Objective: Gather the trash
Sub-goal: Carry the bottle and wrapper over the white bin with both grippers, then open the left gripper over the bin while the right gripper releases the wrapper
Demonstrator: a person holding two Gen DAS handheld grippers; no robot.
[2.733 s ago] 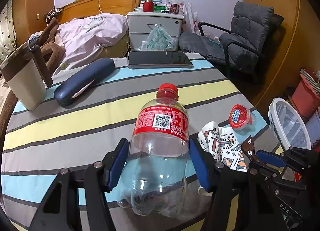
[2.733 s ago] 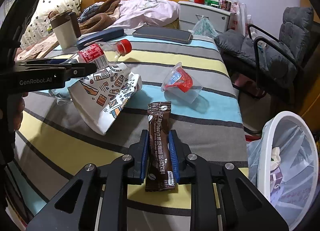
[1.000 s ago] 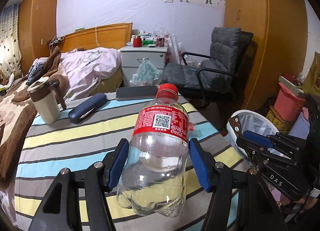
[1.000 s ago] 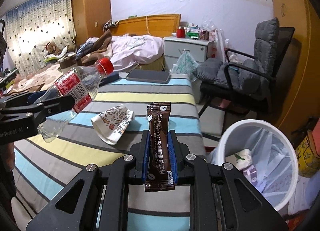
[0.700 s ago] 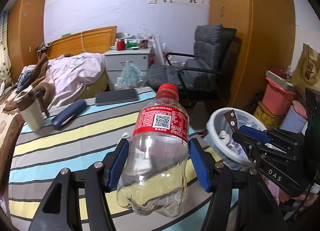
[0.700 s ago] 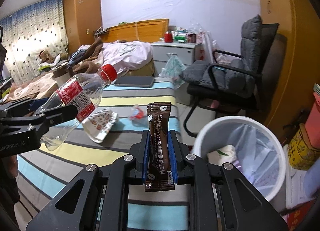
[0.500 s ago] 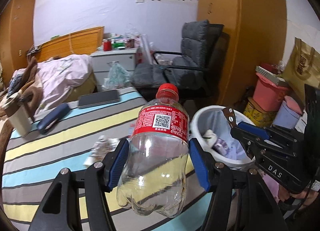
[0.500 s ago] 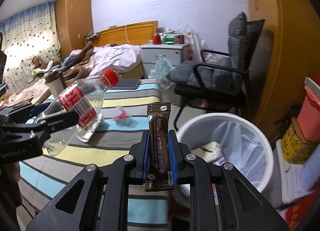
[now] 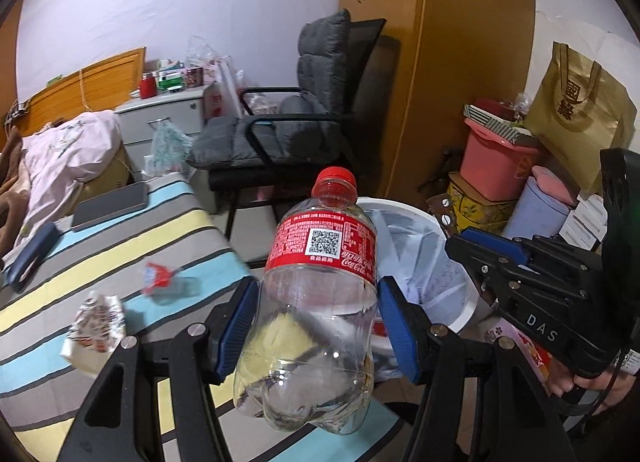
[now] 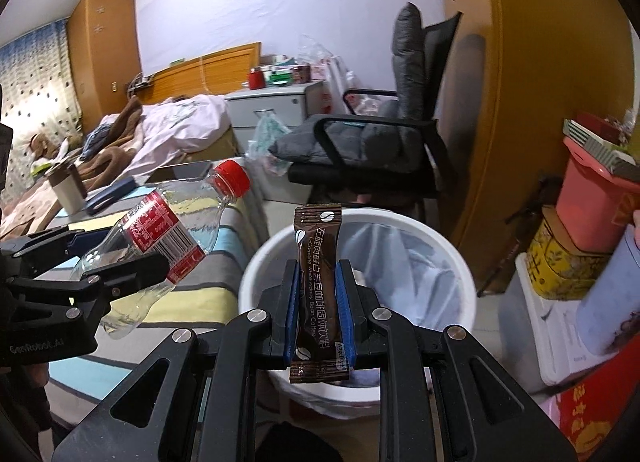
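Note:
My left gripper (image 9: 318, 324) is shut on an empty clear cola bottle (image 9: 320, 286) with a red cap and holds it in the air by the table's edge; the bottle also shows in the right wrist view (image 10: 160, 238). My right gripper (image 10: 318, 302) is shut on a brown coffee sachet (image 10: 319, 282) and holds it over the near rim of the white trash bin (image 10: 440, 238). The bin (image 9: 452, 290) has a pale liner with some trash inside. A crumpled printed paper cup (image 9: 98, 322) and a small red-lidded jelly cup (image 9: 158, 280) lie on the striped table (image 9: 120, 246).
A grey padded chair (image 10: 384, 141) stands beyond the bin. Pink, yellow and lilac containers (image 10: 588, 221) stack to the bin's right. A phone (image 9: 110, 203), a blue case (image 9: 28, 258) and a mug (image 10: 70, 185) sit on the table's far side.
Both grippers have swung right from over the table toward the bin, each holding its item. The bin now fills the middle of the right wrist view.

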